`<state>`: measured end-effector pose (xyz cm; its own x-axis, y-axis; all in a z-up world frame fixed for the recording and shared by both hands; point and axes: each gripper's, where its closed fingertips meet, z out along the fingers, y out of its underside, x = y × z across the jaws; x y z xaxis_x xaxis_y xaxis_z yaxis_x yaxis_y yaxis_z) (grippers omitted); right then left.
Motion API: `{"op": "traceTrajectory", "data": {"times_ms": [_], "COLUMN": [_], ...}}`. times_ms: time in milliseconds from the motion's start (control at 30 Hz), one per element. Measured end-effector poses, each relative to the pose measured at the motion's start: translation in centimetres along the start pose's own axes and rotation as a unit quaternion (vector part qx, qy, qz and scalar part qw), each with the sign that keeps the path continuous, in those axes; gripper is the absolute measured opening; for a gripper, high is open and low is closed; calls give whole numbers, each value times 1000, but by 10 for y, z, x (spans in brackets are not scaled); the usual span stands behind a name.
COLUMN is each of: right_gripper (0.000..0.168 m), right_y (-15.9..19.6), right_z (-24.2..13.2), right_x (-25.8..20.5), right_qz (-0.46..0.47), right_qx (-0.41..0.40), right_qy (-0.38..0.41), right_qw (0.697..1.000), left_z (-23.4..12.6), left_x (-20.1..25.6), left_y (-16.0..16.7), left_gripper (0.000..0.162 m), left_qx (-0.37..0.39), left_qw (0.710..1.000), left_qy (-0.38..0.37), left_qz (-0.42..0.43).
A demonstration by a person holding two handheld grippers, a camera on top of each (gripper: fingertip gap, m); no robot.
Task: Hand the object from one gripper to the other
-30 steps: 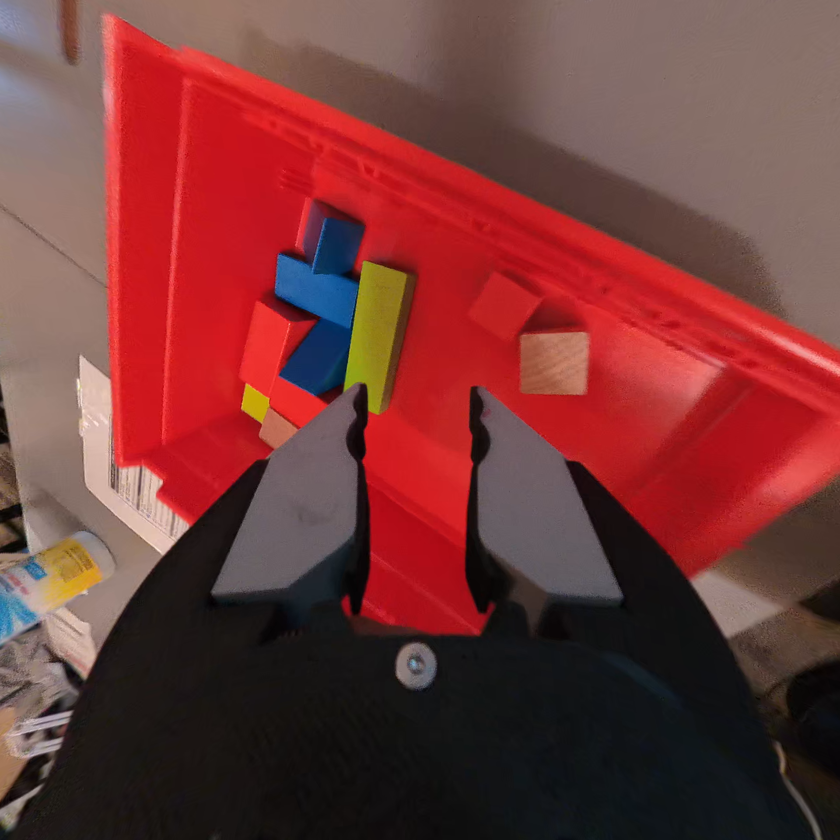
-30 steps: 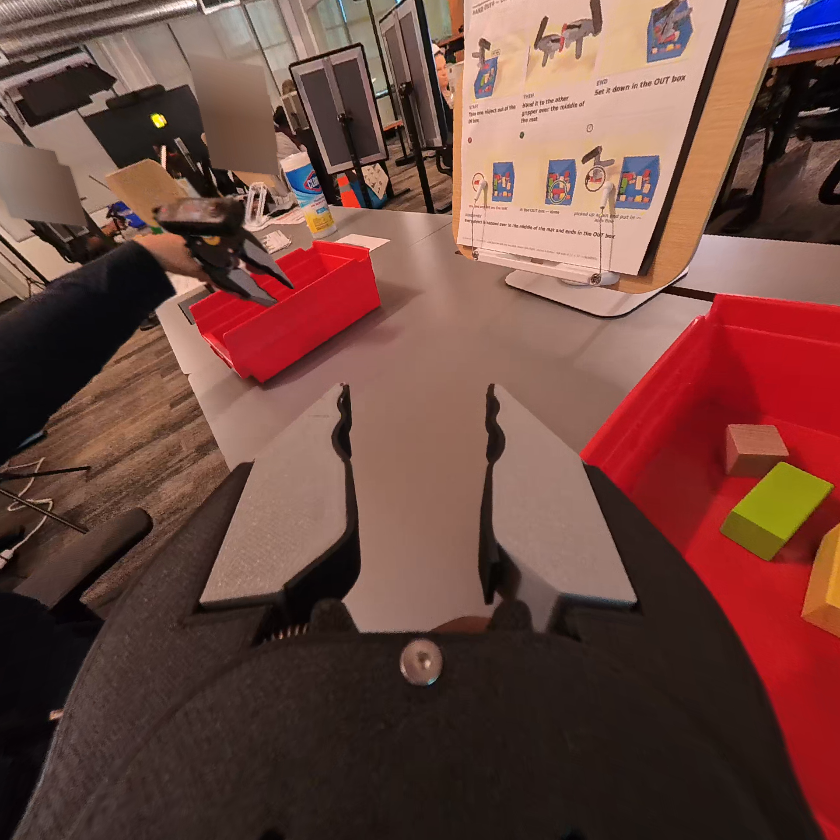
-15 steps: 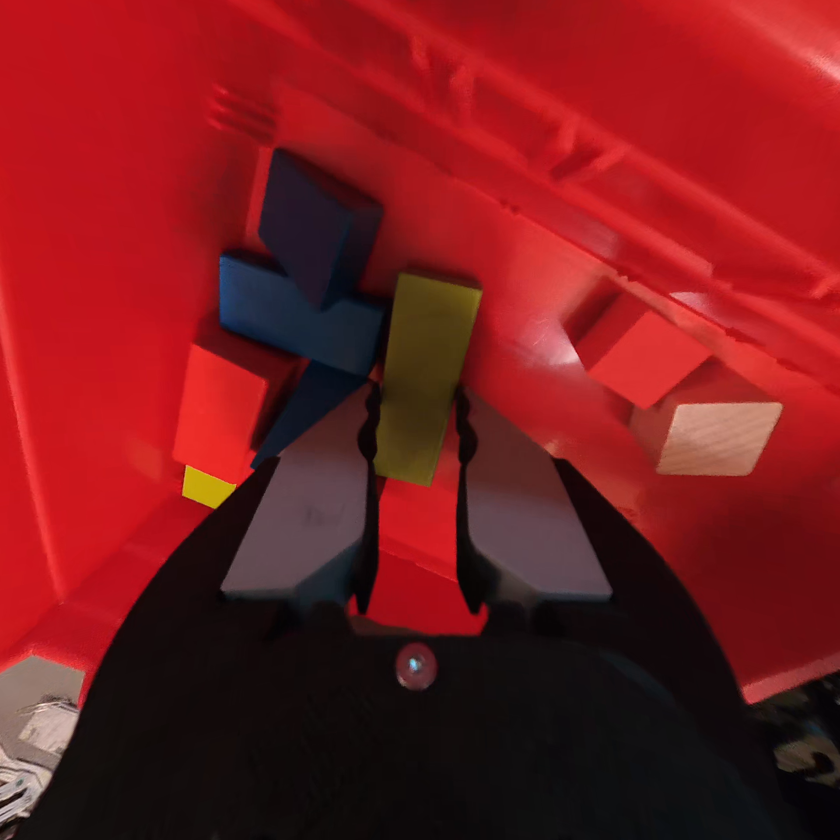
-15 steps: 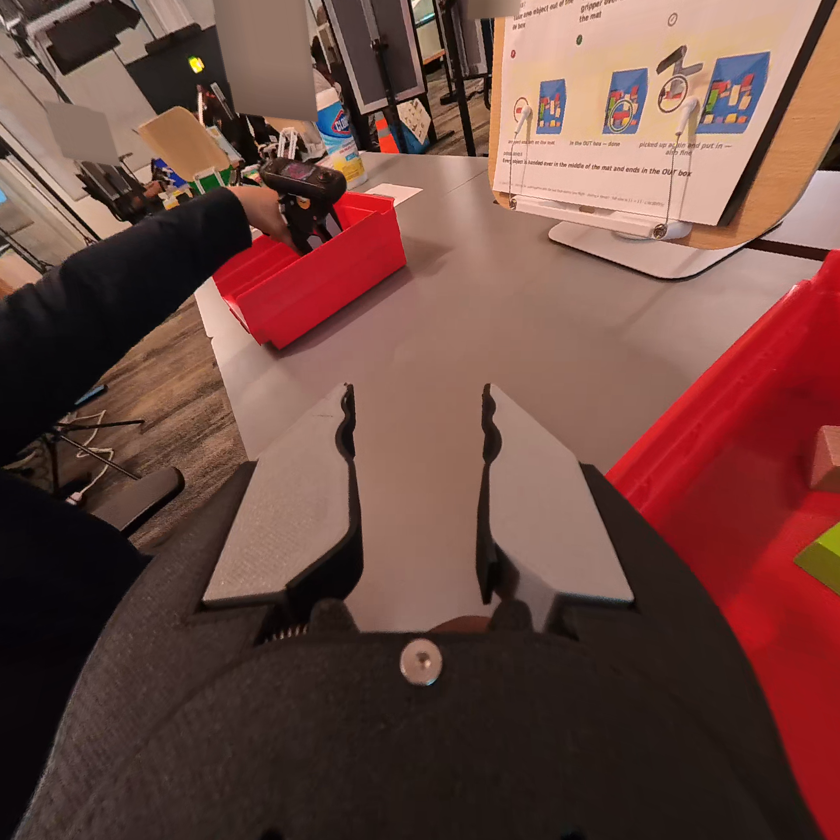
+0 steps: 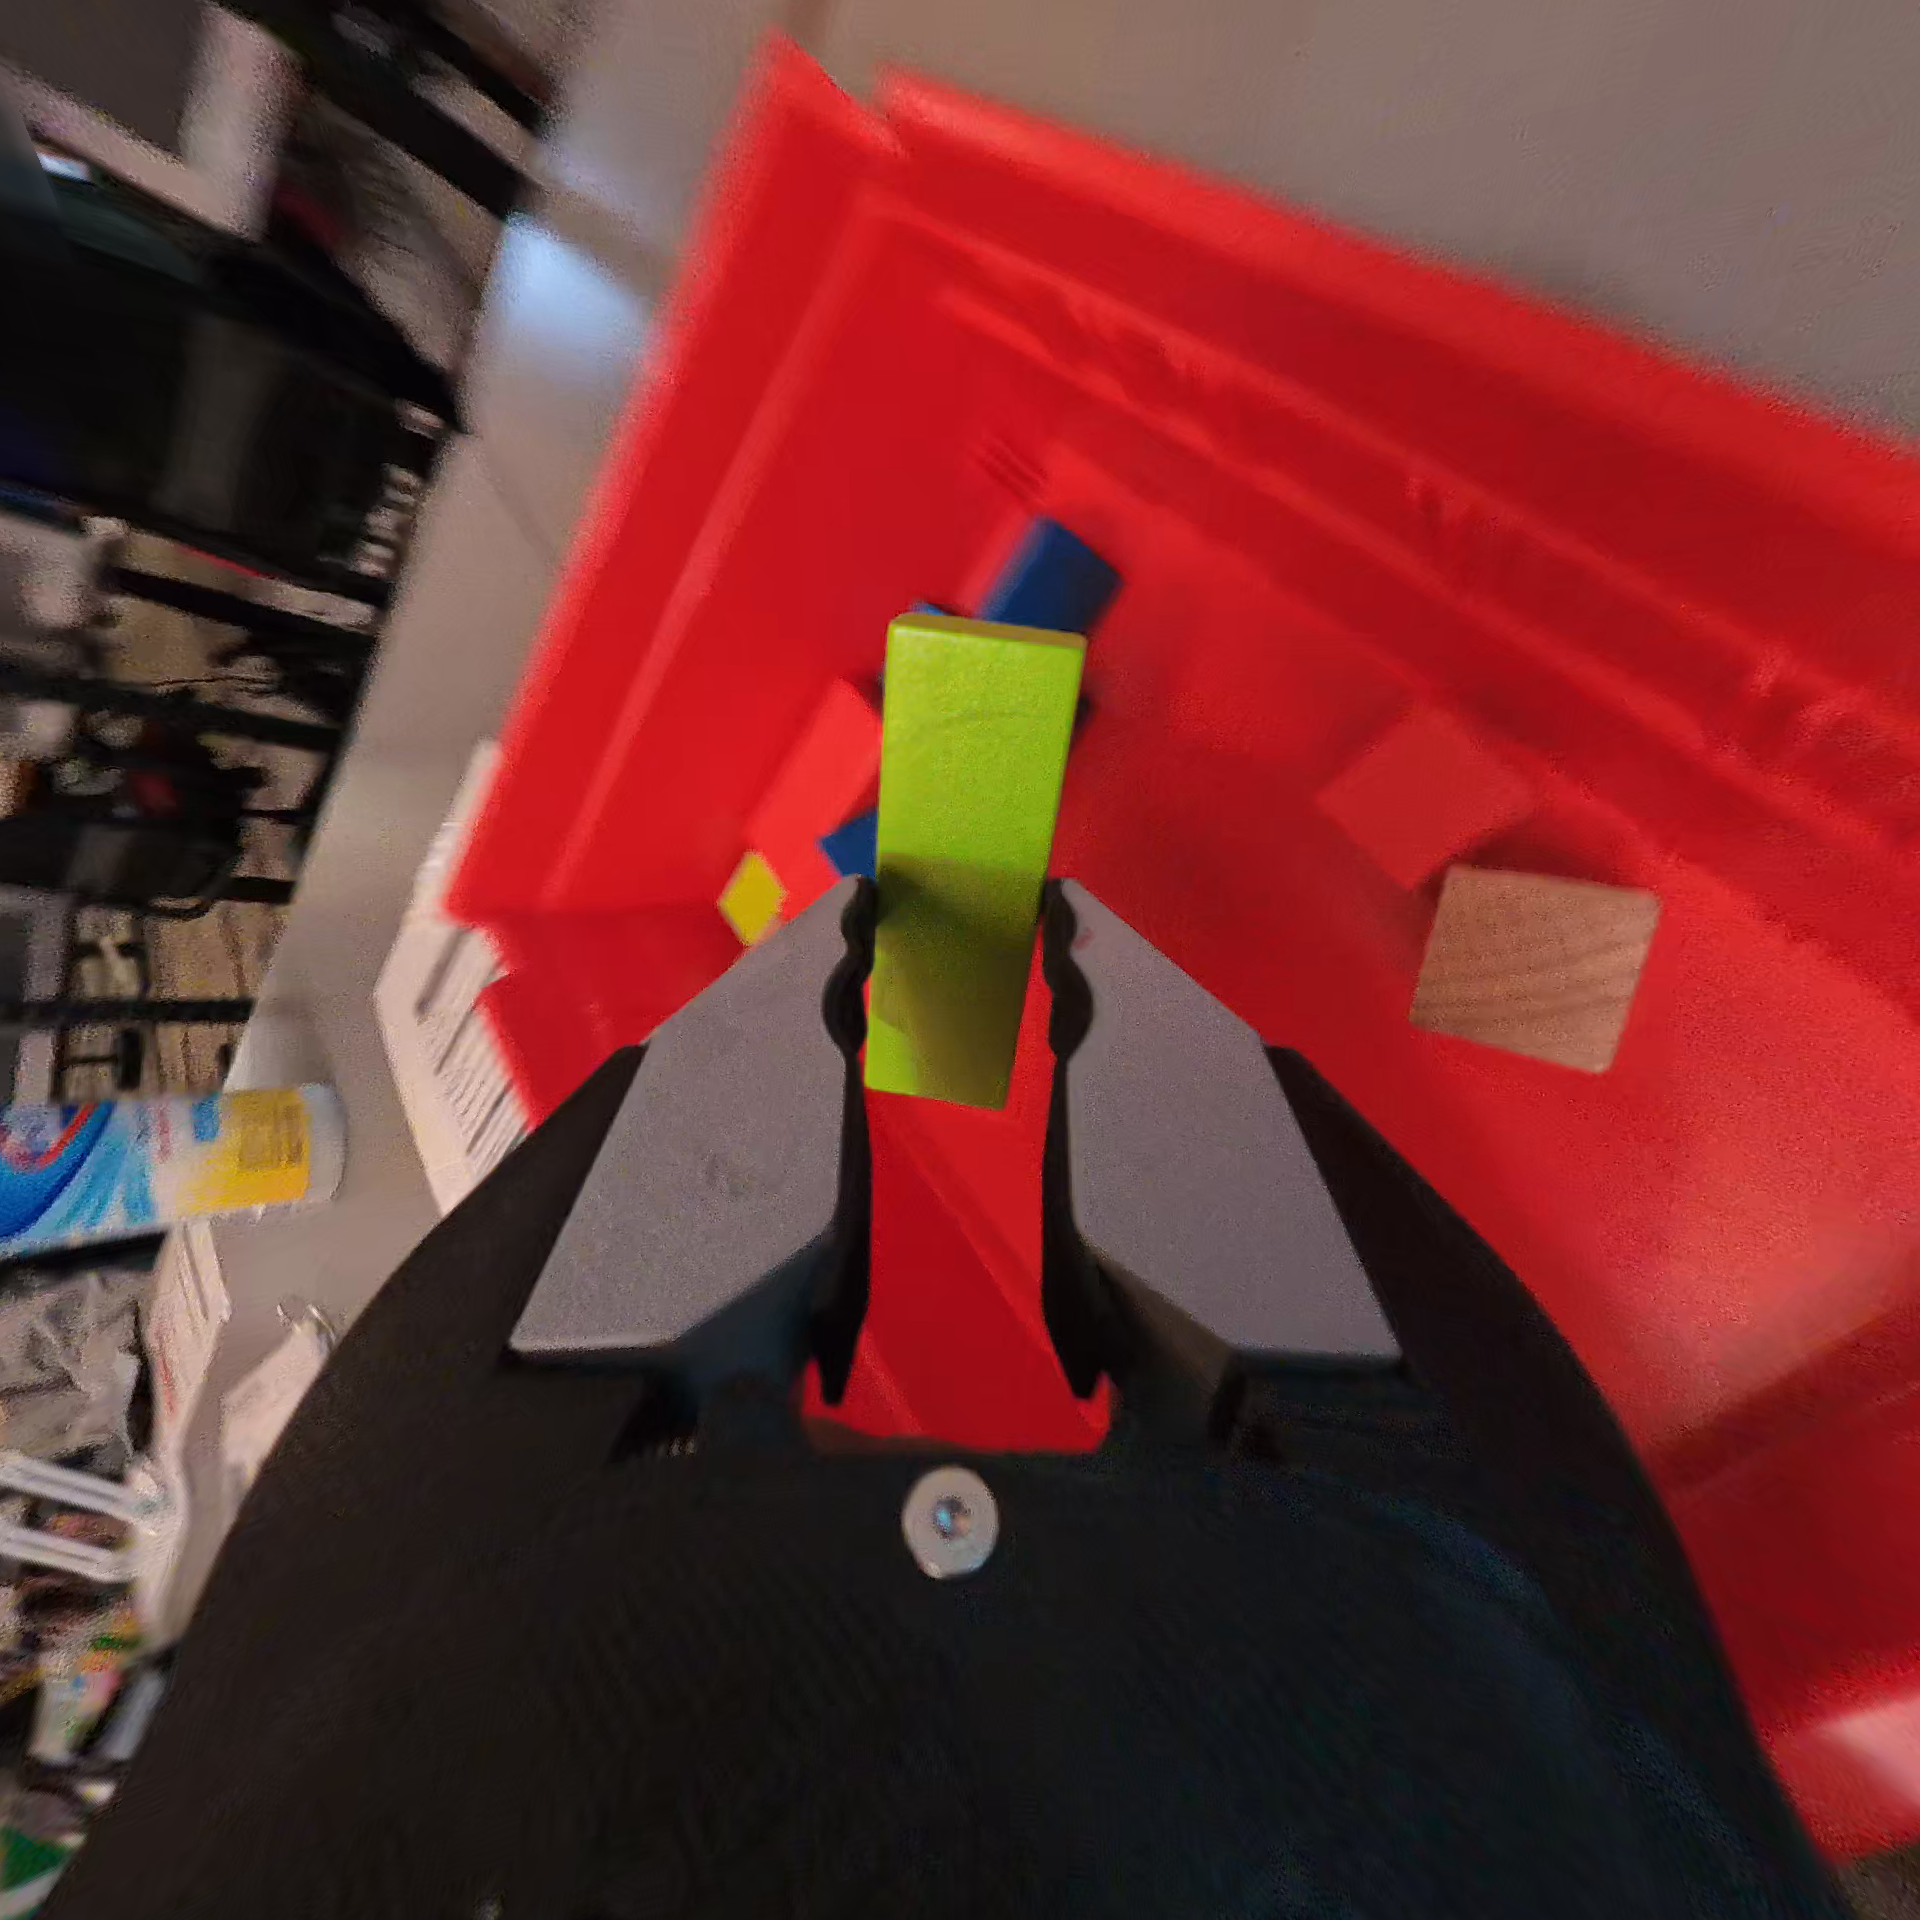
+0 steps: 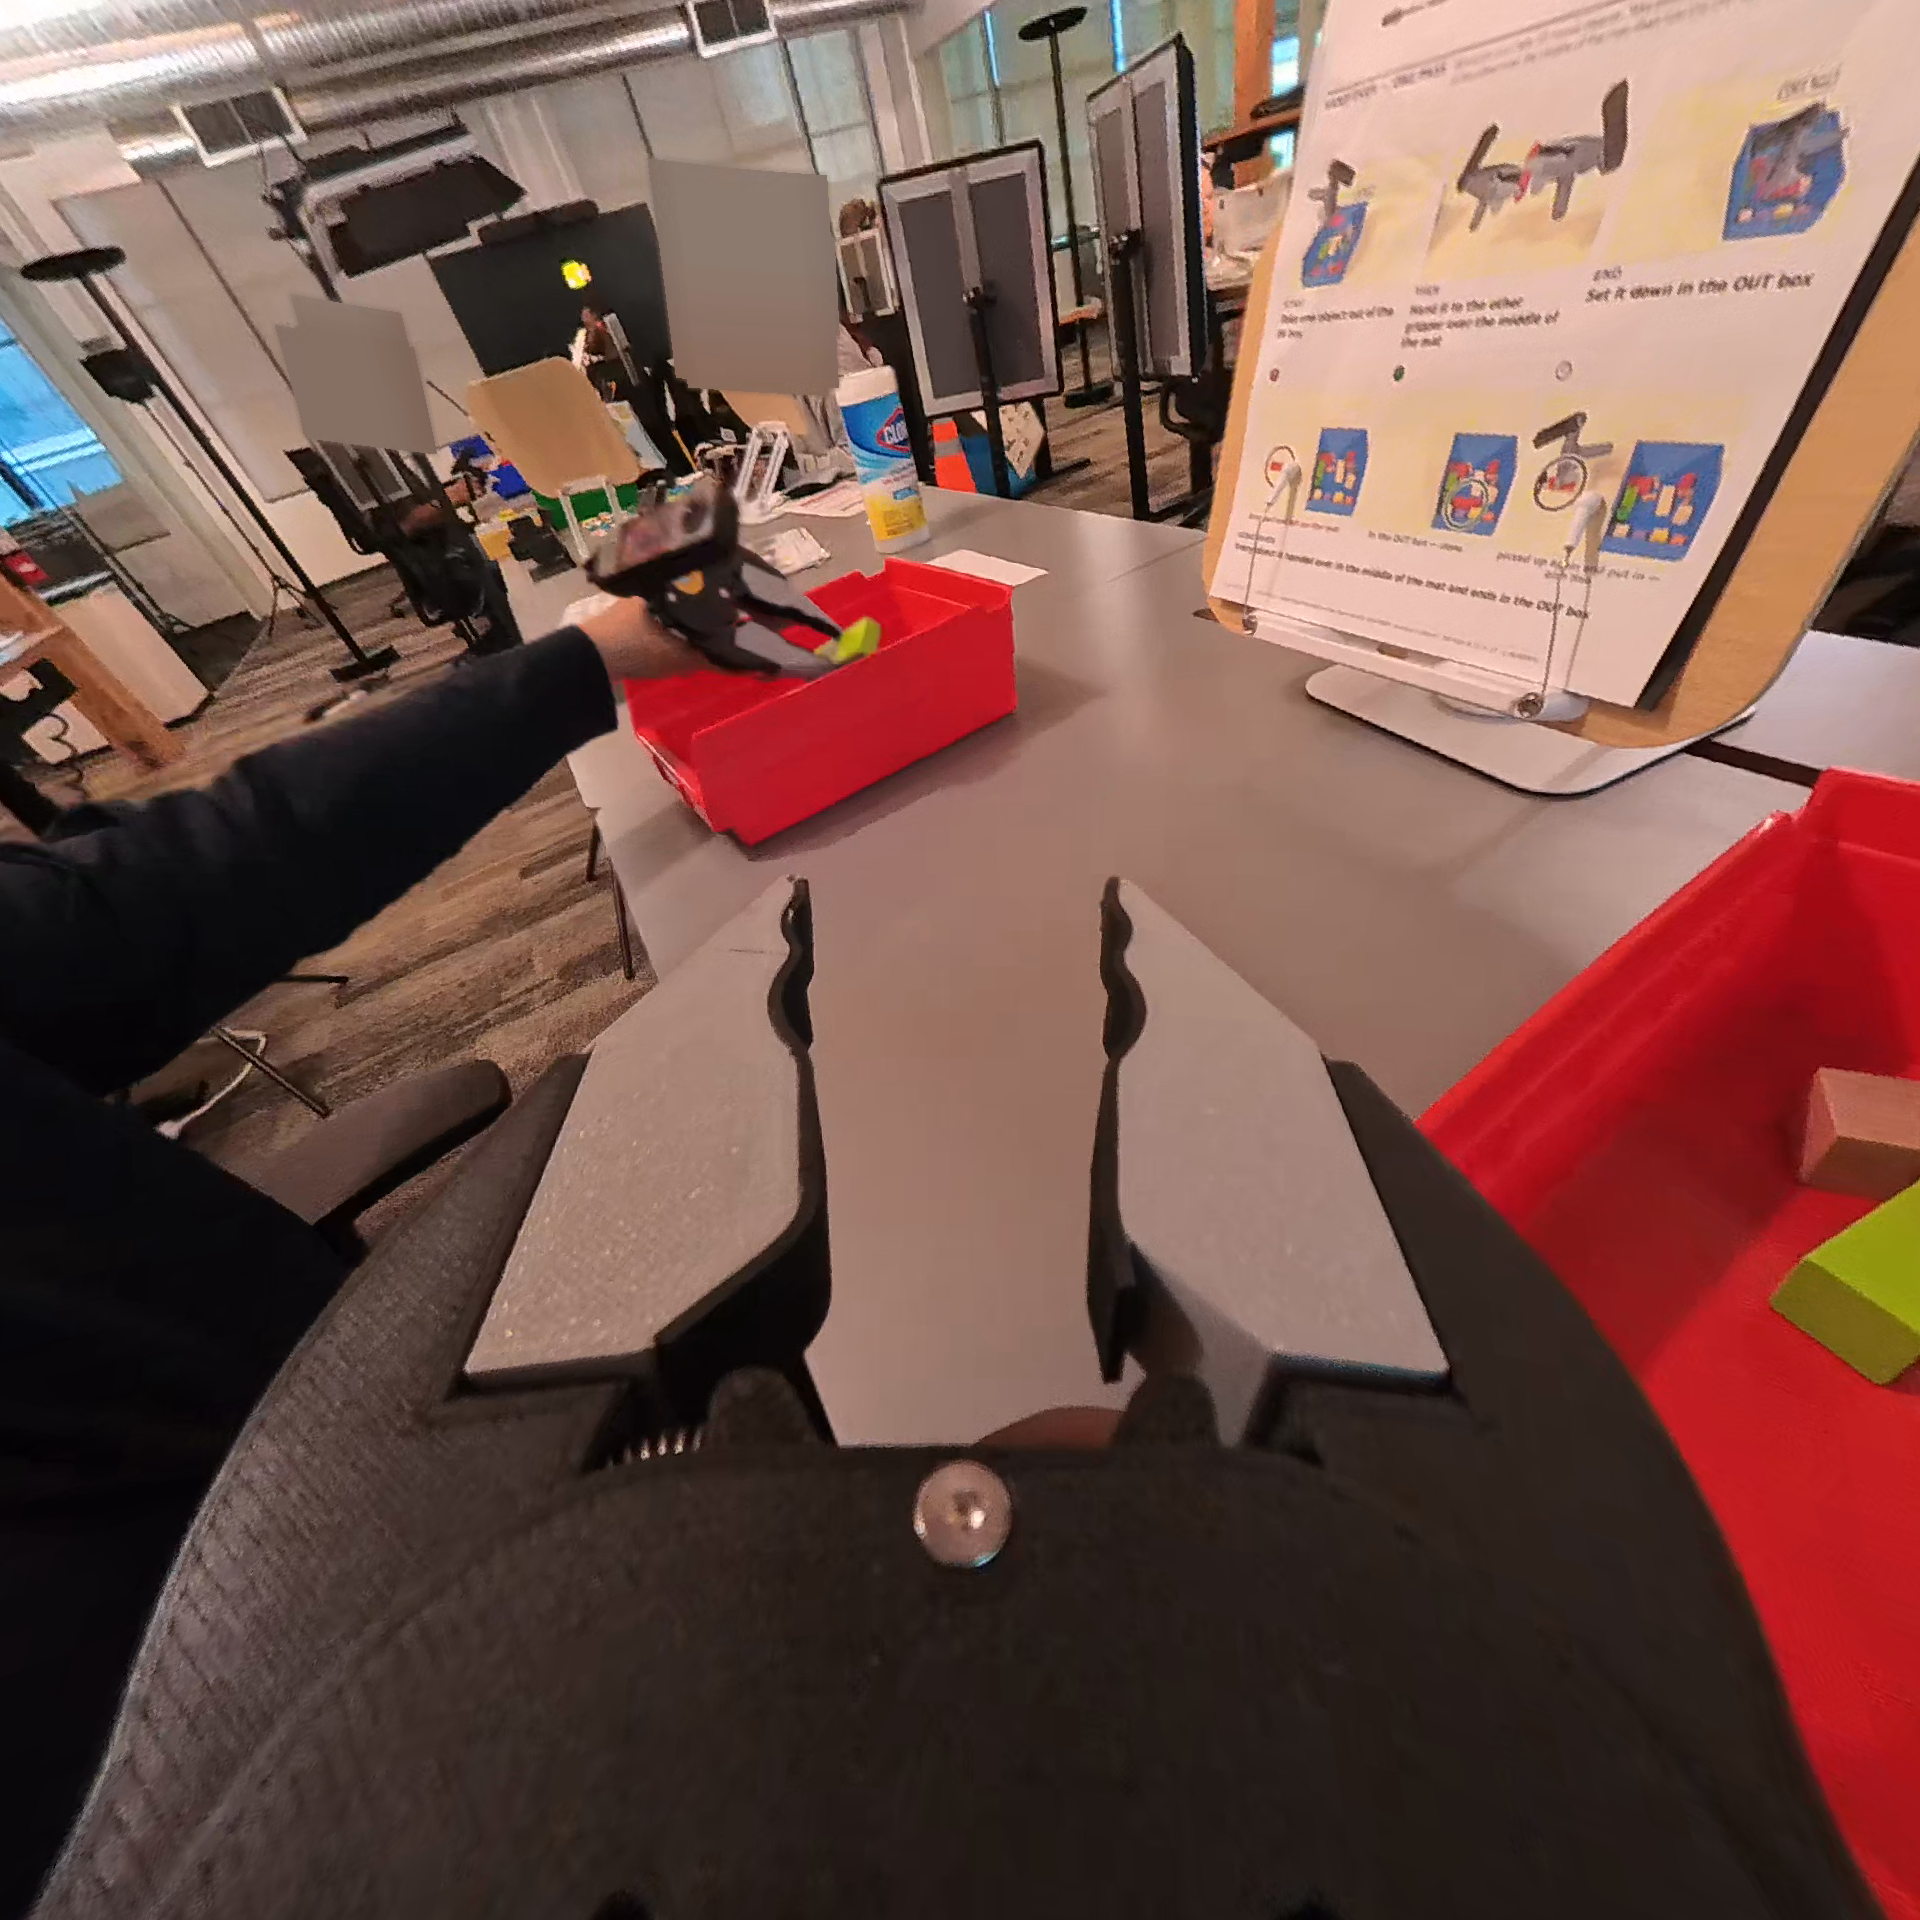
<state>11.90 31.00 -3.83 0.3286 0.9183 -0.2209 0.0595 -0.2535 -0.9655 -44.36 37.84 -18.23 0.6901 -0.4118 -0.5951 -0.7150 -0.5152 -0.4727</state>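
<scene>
My left gripper (image 5: pixel 951 925) is shut on a lime green block (image 5: pixel 966 862), held by its near end and lifted above the far red bin (image 5: pixel 1351 436). The right wrist view shows the same: the left gripper (image 6: pixel 821 649) holds the green block (image 6: pixel 854 639) over that bin (image 6: pixel 831 717). In the bin lie blue blocks (image 5: pixel 1049 582), red blocks (image 5: pixel 1423 795), a small yellow block (image 5: pixel 750 896) and a plain wooden cube (image 5: pixel 1527 982). My right gripper (image 6: pixel 951 925) is open and empty above the grey table (image 6: pixel 1143 831).
A second red bin (image 6: pixel 1662 1091) at the right holds a brown block (image 6: pixel 1860 1143) and a green block (image 6: pixel 1860 1288). An instruction board on a stand (image 6: pixel 1538 364) is at the back right. A wipes canister (image 6: pixel 883 457) stands behind the far bin. A dark sleeve (image 6: pixel 260 852) reaches in from the left. The tips of one gripper are about 60 cm away from the tips of the other. To reach the plain wooden cube (image 5: pixel 1527 982) in a straight line is about 8 cm for my left fingers, about 55 cm for my right.
The left gripper dropped into the far bin, closed on the lime green block and has now lifted it out of the pile. The right gripper stayed open and only shifted its view slightly.
</scene>
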Motion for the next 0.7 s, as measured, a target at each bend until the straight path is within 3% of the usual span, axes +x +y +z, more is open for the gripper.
{"op": "traceTrajectory", "data": {"times_ms": [100, 167, 233, 400, 533, 633, 700], "right_gripper": [54, 54, 54, 56, 56, 56, 57], "right_y": [-4, -7, -10, -19, -18, -10, -3], "right_z": [-1, 1, 6, 32, 60, 75, 82], "right_x": [-12, -24, -39, -90, -135, -165, -181], "right_qz": [-6, -13, -23, -22, -31, -43, -52], "right_qx": [2, 3, 7, 17, 13, 4, -1], "right_qy": [-9, -20, -35, -104, -162, -196, -208], "right_qw": [1000, 1000, 999, 994, 986, 980, 977], "left_z": [-63, -115, -168, -266, -305, -313, -309], "left_x": [-21, -11, 11, 90, 163, 215, 243], "left_y": [-31, -60, -89, -146, -191, -218, -232], "left_gripper": [30, 30, 30, 30, 30, 30, 30], "left_qx": [165, 301, 409, 543, 568, 550, 522], "left_qw": [971, 907, 831, 732, 684, 676, 694], "left_qy": [-53, 24, 123, 255, 369, 429, 445], "left_qz": [-163, -294, -357, -323, -271, -239, -216]}}
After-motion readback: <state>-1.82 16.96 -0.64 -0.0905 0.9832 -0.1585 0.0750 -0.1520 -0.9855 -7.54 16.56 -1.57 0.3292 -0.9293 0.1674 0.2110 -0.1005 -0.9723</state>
